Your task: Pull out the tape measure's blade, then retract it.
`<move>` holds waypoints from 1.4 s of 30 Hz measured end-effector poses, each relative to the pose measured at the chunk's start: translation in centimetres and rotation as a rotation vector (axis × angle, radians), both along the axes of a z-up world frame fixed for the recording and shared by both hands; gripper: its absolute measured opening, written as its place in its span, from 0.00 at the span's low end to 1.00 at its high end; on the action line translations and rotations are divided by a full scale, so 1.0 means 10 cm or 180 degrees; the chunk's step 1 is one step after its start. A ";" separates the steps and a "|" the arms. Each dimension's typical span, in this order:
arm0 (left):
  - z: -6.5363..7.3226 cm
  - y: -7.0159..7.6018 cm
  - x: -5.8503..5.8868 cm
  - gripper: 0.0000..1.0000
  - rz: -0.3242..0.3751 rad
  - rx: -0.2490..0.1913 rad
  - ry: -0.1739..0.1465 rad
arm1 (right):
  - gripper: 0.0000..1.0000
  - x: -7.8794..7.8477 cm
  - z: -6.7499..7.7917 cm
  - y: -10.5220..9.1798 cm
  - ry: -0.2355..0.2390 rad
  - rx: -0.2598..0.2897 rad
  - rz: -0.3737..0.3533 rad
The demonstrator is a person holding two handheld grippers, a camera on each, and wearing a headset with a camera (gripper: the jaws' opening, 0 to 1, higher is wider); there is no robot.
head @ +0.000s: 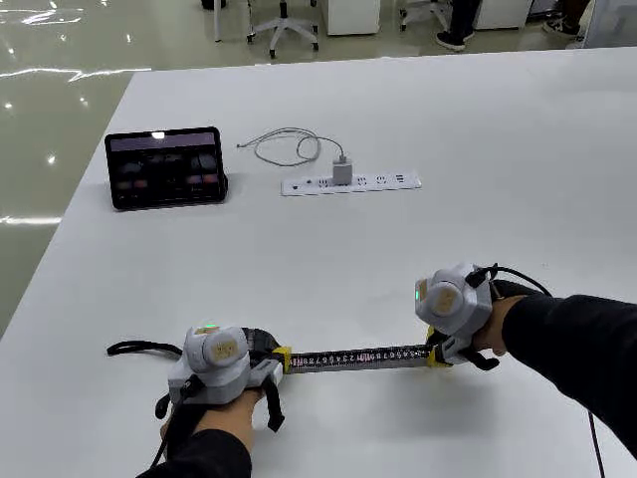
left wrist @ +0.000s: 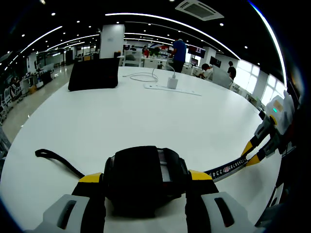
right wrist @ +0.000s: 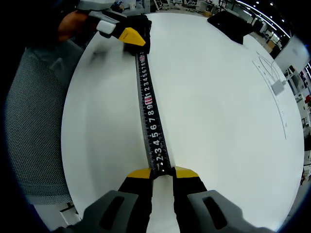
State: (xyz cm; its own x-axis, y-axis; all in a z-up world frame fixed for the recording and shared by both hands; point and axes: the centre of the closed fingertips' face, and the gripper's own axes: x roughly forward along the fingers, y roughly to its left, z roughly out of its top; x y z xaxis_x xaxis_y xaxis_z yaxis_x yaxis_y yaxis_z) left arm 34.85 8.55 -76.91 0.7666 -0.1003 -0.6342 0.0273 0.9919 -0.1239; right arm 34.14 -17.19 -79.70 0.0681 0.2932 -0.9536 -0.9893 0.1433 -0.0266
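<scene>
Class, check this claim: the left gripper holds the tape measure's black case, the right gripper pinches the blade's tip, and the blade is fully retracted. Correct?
Not quite. The blade is pulled out, not retracted: the right gripper view shows it stretching from the right gripper to the case held in the left gripper. The rest holds.

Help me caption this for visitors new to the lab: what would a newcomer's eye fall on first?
First, the blade, drawn out across the near part of the white table between the two grippers: the left gripper clamps the black tape measure case, and the right gripper pinches the blade's end. Next, farther back on the left, a dark tablet stands propped, with a white power strip lying beside it.
</scene>
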 end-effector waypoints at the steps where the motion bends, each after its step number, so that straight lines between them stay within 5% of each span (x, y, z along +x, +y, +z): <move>1: 0.00 0.00 0.00 0.63 0.0000 0.0003 -0.0001 | 0.11 0.00 0.00 0.01 0.0004 0.0006 -0.0021; 21: -0.01 0.00 0.00 0.63 -0.0004 -0.0009 0.0025 | 0.11 0.01 0.00 0.13 -0.0020 0.0055 -0.0073; 28: -0.01 0.00 0.00 0.63 -0.0008 -0.0008 0.0034 | 0.11 -0.02 -0.01 0.32 -0.0034 0.0185 -0.0037; 42: -0.02 0.00 0.00 0.63 -0.0005 -0.0008 0.0042 | 0.11 -0.01 0.00 0.43 -0.0025 0.0134 0.0009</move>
State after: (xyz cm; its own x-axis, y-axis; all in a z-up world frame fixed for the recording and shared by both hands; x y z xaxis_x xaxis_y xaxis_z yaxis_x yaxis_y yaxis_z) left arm 34.88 8.56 -77.06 0.7580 -0.1032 -0.6440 0.0272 0.9915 -0.1269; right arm 34.06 -12.86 -79.69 0.0745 0.3333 -0.9399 -0.9895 0.1416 -0.0282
